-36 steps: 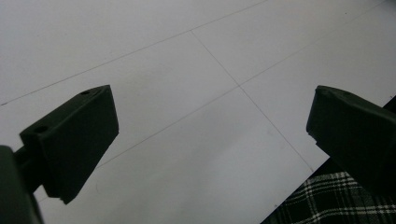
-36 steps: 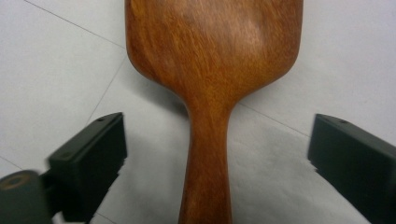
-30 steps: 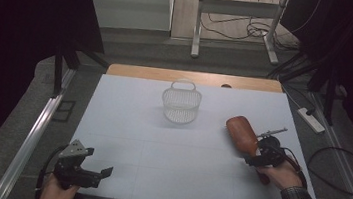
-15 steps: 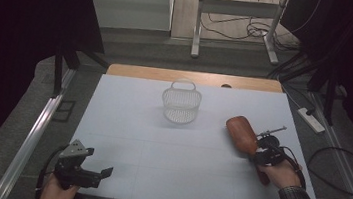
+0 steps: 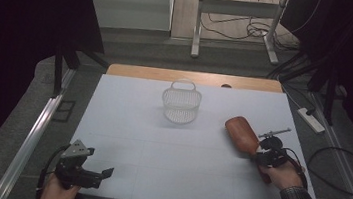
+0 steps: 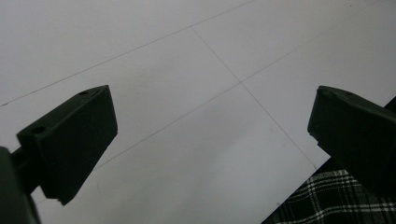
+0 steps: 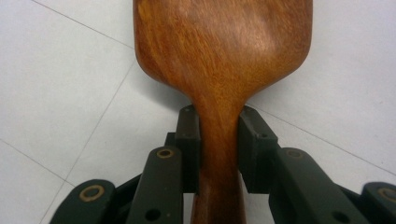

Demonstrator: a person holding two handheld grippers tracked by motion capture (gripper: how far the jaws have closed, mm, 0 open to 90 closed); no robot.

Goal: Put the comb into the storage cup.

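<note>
High view sits above the person's side, looking forward and down over the whole bench point(image 5: 179, 150), pretty far off. Left gripper view rides low at the near left corner, facing across bare bench sheet past its own fingers point(image 6: 74, 140). Right gripper view is super close, staring along its fingers point(image 7: 189, 149) at the wooden paddle point(image 7: 219, 56), which the high view also catches at the right point(image 5: 242, 135).

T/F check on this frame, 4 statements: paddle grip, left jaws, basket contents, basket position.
1. The right gripper is clamped on the neck of the wooden paddle. True.
2. The left gripper holds the basket. False: its jaws stand wide apart with nothing between them.
3. The white basket already holds the paddle. False: the paddle lies on the table, to the basket's right.
4. The basket stands near the table's far edge. True.
</note>
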